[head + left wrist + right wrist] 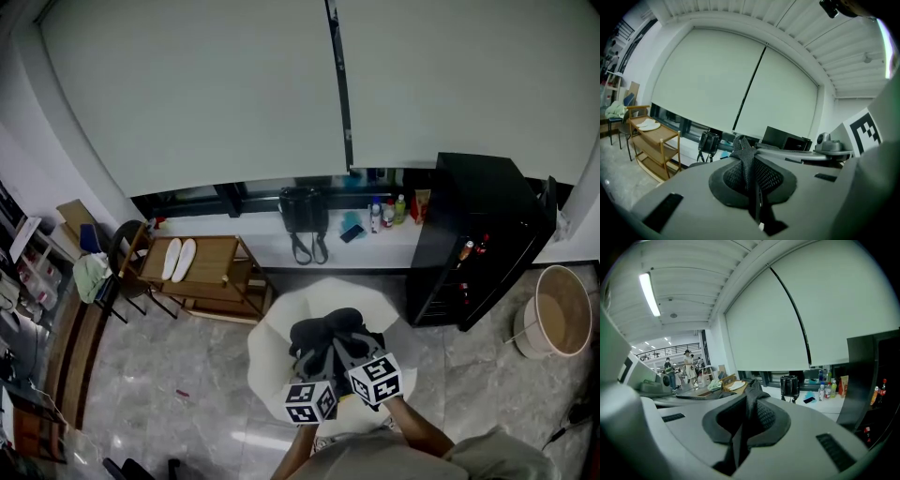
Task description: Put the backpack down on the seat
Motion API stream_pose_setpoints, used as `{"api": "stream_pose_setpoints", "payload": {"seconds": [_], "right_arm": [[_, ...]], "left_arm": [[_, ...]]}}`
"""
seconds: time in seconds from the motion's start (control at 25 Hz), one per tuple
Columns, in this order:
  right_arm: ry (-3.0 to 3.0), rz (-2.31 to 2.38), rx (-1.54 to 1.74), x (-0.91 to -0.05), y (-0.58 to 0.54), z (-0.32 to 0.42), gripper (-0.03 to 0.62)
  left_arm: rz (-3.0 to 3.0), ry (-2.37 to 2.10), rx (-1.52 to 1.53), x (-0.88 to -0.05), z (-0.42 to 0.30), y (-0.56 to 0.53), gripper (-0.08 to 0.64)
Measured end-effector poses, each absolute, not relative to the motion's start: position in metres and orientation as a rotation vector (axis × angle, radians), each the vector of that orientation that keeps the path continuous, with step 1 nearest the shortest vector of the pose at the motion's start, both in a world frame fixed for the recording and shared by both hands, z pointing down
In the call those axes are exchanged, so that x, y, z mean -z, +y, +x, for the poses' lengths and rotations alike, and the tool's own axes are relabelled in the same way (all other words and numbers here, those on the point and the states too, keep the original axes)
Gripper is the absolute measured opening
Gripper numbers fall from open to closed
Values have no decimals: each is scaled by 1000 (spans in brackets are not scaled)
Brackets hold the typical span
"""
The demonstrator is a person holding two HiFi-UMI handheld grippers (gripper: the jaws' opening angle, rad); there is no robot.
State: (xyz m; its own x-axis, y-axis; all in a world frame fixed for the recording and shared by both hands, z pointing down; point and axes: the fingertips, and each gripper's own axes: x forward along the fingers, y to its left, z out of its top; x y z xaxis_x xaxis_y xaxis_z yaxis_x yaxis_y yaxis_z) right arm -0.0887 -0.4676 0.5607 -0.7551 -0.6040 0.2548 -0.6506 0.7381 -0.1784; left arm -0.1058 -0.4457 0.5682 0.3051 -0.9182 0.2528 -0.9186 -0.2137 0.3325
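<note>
The black backpack (326, 336) hangs just over, or rests on, the white rounded seat (274, 339) right below me; I cannot tell whether it touches. My left gripper (317, 364) and right gripper (345, 352) sit side by side at its near edge, marker cubes toward me. In the left gripper view the jaws are shut on a bunched black mesh strap (744, 159) of the backpack, pinched at my left gripper (753, 187). The right gripper view shows the same: my right gripper (742, 430) is shut on a fold of the mesh strap (753, 406).
A tall black cabinet (478, 239) stands at the right of the seat, a beige bucket (553, 314) beyond it. A wooden trolley (204, 272) with two white insoles is at the left. On the white sill behind are a black bag (303, 214) and bottles (389, 211).
</note>
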Motion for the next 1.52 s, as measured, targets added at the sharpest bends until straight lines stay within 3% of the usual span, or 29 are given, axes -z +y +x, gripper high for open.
{"api": "stream_pose_setpoints", "payload": {"seconds": [1.52], "right_arm": [[-2488, 740, -701, -739, -375, -63, 35]], "left_arm": [[1804, -1508, -101, -744, -75, -350, 43]]}}
